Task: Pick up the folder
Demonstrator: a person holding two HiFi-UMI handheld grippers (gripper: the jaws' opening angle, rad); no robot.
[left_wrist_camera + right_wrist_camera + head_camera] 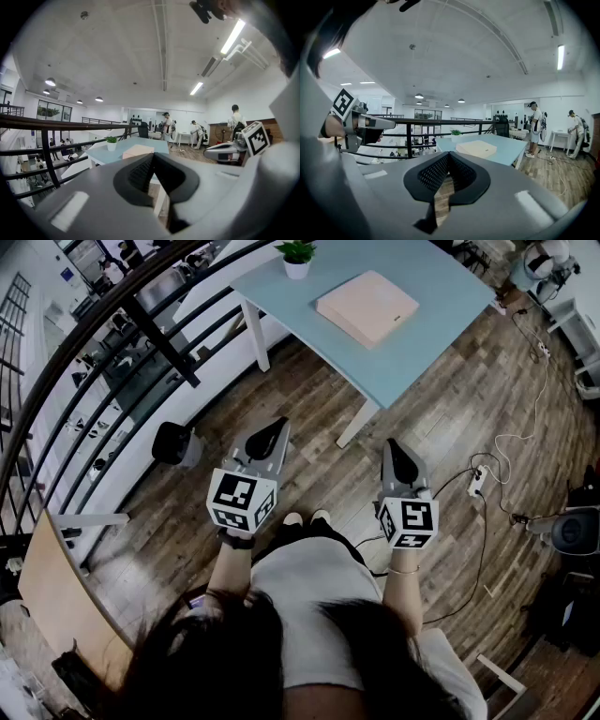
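Potted plant [297, 259] sat near the folder [367, 307] on the blue table [441, 296], upper centre; I had left gripper [273, 431] and right gripper [394, 450] closed, empty.

The flat rectangular beige folder [367, 306] lies on the light-blue table [441, 306], right of the small green potted plant [297, 257]; the black metal railing [161, 337] runs left of the table, and the left gripper [274, 432] and right gripper [395, 450] sit side by side before it, well apart.

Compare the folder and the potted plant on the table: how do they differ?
The folder is wide, thin and pale beige; the potted plant is small and green, in a white pot. The folder lies flat; the potted plant stands upright near an edge. Both rest on the light blue table, apart.
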